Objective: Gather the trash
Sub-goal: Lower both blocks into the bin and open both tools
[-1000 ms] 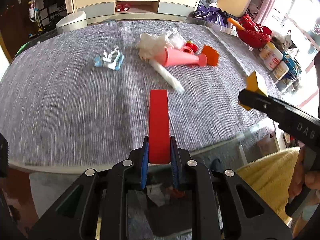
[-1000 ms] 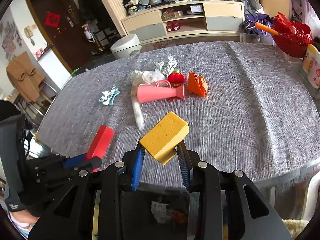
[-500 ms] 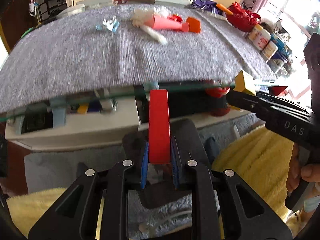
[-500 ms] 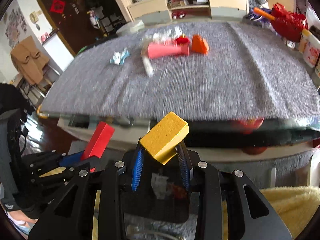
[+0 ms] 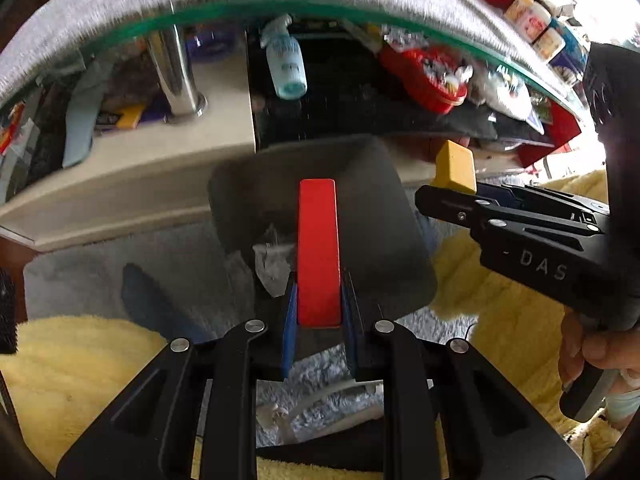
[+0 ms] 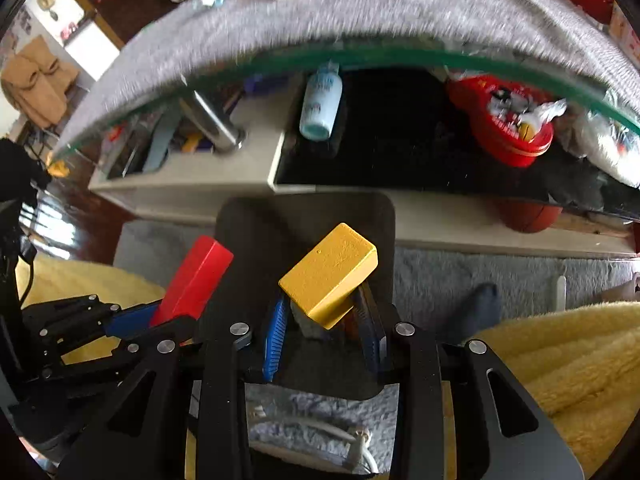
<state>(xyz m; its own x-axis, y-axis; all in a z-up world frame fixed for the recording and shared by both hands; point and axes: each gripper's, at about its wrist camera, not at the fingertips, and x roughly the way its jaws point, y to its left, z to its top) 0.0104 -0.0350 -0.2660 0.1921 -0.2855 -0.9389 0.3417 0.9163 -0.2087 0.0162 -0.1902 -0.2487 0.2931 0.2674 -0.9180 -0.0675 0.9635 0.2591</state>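
Both tongs have dropped below the desk edge (image 5: 280, 4), over a dark grey plastic bin (image 5: 372, 216). Our left tongs (image 5: 319, 304) grasp a smooth red rectangular block (image 5: 318, 248), long axis pointing straight ahead. Our right tongs (image 6: 324, 320) clench a yellow rectangular block (image 6: 330, 272), tilted up-right.

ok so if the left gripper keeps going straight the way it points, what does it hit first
Probably the dark bin on the floor: the left gripper, holding the red block, points into its open mouth, where crumpled paper lies. Depth is hard to judge.
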